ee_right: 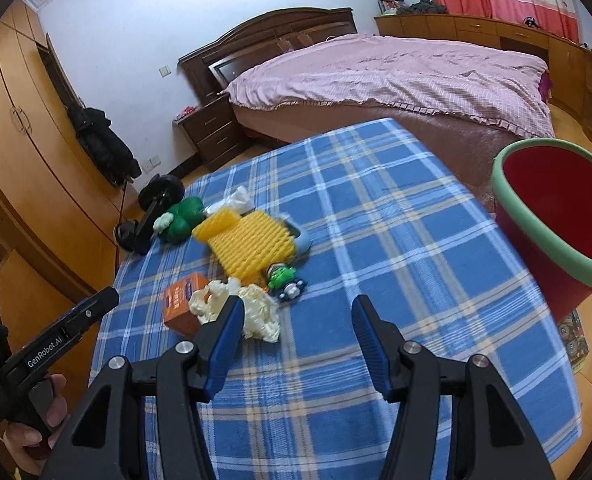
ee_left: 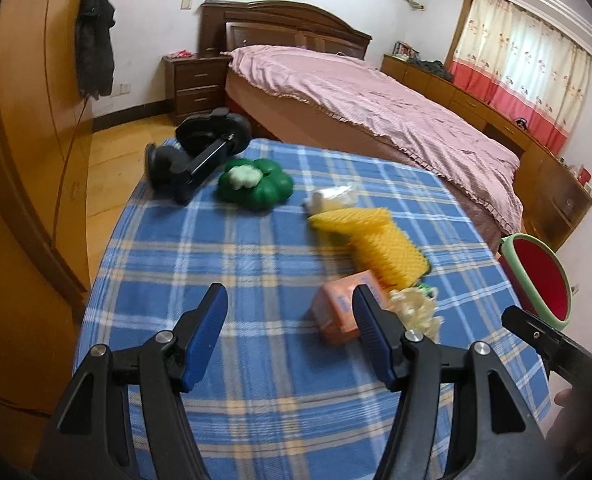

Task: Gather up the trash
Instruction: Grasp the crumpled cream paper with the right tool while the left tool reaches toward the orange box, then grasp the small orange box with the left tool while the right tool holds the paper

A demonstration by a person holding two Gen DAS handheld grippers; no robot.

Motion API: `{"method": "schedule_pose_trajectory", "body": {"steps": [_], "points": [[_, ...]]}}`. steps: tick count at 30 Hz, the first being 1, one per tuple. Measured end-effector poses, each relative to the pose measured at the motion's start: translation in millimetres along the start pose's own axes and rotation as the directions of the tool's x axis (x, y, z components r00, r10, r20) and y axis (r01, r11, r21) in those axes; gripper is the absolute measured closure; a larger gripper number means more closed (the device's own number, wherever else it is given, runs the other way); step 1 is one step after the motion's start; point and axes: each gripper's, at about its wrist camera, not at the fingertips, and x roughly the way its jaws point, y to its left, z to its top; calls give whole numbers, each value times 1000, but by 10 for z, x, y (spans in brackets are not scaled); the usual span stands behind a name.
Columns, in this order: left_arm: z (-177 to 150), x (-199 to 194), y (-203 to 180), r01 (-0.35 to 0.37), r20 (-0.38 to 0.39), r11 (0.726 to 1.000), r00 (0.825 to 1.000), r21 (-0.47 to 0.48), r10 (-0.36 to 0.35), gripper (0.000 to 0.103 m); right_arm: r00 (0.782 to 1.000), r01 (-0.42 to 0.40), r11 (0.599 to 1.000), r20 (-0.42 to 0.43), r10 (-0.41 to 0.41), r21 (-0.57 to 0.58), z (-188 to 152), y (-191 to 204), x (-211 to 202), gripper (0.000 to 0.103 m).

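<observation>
On the blue plaid table (ee_left: 215,264) lie an orange carton (ee_left: 338,310), crumpled cream paper (ee_left: 414,308), a yellow foam net (ee_left: 376,244) and a white wad (ee_left: 332,198). My left gripper (ee_left: 287,320) is open and empty, just left of the carton. In the right wrist view the carton (ee_right: 183,300), cream paper (ee_right: 255,312) and yellow net (ee_right: 251,246) lie left of centre. My right gripper (ee_right: 296,328) is open and empty, its left finger just in front of the paper. A red bin with a green rim (ee_right: 552,224) stands off the table's right edge; it also shows in the left wrist view (ee_left: 536,276).
A green clover-shaped object (ee_left: 255,184) and a black device (ee_left: 199,156) sit at the table's far left. A small green toy (ee_right: 283,280) and a light blue item (ee_right: 302,240) lie by the net. A bed (ee_left: 376,112), nightstand and wardrobe surround the table.
</observation>
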Motion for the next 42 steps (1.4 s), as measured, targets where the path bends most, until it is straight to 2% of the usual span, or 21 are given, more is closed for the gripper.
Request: {"method": "schedule_pose_trajectory", "body": {"steps": [6, 15, 24, 28, 31, 34, 37, 42], "points": [[-101, 77, 207, -14, -21, 999, 1000, -33, 14, 38, 999, 8, 1000, -32, -8, -19, -85, 126, 126, 42], [-118, 198, 322, -8, -47, 998, 999, -57, 5, 38, 991, -33, 997, -132, 24, -70, -154, 325, 467, 36], [-129, 303, 452, -6, -64, 997, 998, -77, 1, 38, 987, -39, 994, -162, 22, -101, -106, 456, 810, 36], [-133, 332, 451, 0, -72, 997, 997, -71, -6, 38, 984, -42, 995, -177, 25, -93, -128, 438, 915, 54], [-129, 336, 421, 6, -67, 998, 998, -62, -11, 38, 985, -43, 994, -168, 26, -102, -149, 429, 927, 70], [-128, 330, 380, 21, -63, 998, 998, -55, -24, 38, 988, -48, 992, -153, 29, -119, -162, 440, 887, 82], [-121, 322, 318, 39, -60, 998, 997, -46, -41, 38, 990, -54, 993, -136, 39, -109, -154, 403, 820, 88], [-105, 318, 175, 78, -59, 997, 995, -31, -79, 38, 993, -61, 995, -102, 52, -84, -147, 313, 645, 91]]}}
